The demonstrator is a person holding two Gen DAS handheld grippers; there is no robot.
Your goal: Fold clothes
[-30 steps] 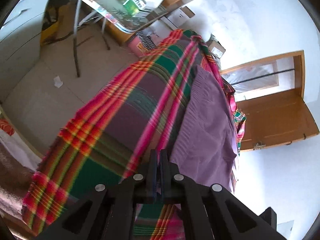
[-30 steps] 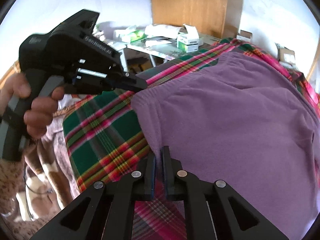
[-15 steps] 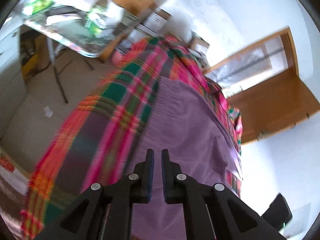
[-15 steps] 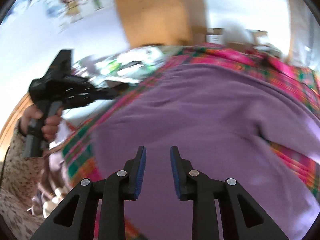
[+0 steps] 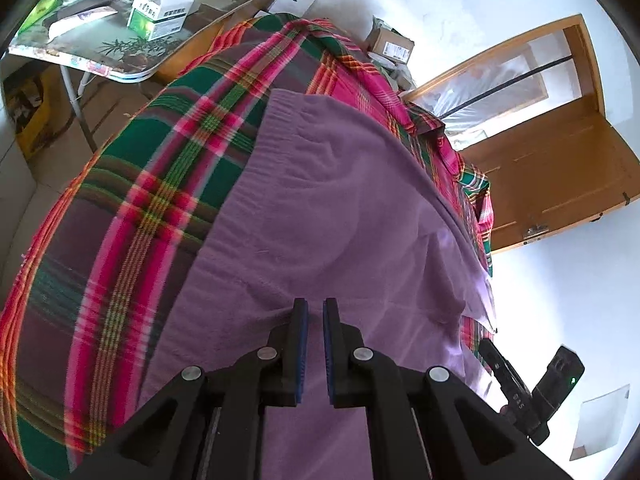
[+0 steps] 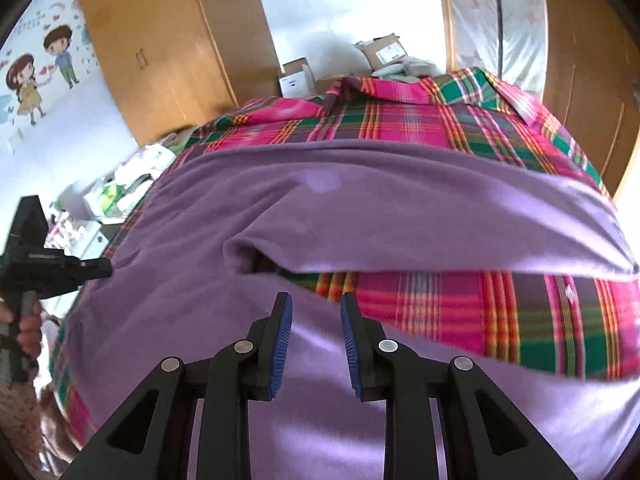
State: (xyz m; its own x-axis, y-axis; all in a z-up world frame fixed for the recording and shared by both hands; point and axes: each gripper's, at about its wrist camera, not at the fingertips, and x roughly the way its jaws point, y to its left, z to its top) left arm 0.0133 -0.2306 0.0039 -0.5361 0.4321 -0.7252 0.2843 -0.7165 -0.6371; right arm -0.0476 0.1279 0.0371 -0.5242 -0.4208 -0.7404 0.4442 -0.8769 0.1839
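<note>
The left claw, its blue-padded fingers parted by a narrow gap and pinching nothing, hovers low over the soft purple knit garment spread across a bed under a pink, green and purple plaid blanket. The right claw stands spread wider, empty too, just above the same cloth near the bed's near edge. In the right wrist view a long purple section stretches across the bed towards its right edge, its lower hem lifted into a dark pocket just ahead of that claw, with a strip of plaid showing between it and the purple cloth below the fingers. The garment's ribbed hem runs along the blanket towards the bed's left edge. A person's hand grips the handle of the left tool at the frame's left.

Whether a fold has just been laid or one is about to be taken cannot be told: both claws empty over flat cloth fits either. In either case a good fold here likely depends on each claw taking a clean bite at an edge rather than mid-panel, catching every layer, both lifting level, and the cloth landing flat with hems lined up. The knit looks limp and prone to bunching; the pocket by the right claw may trap a crease.
</note>
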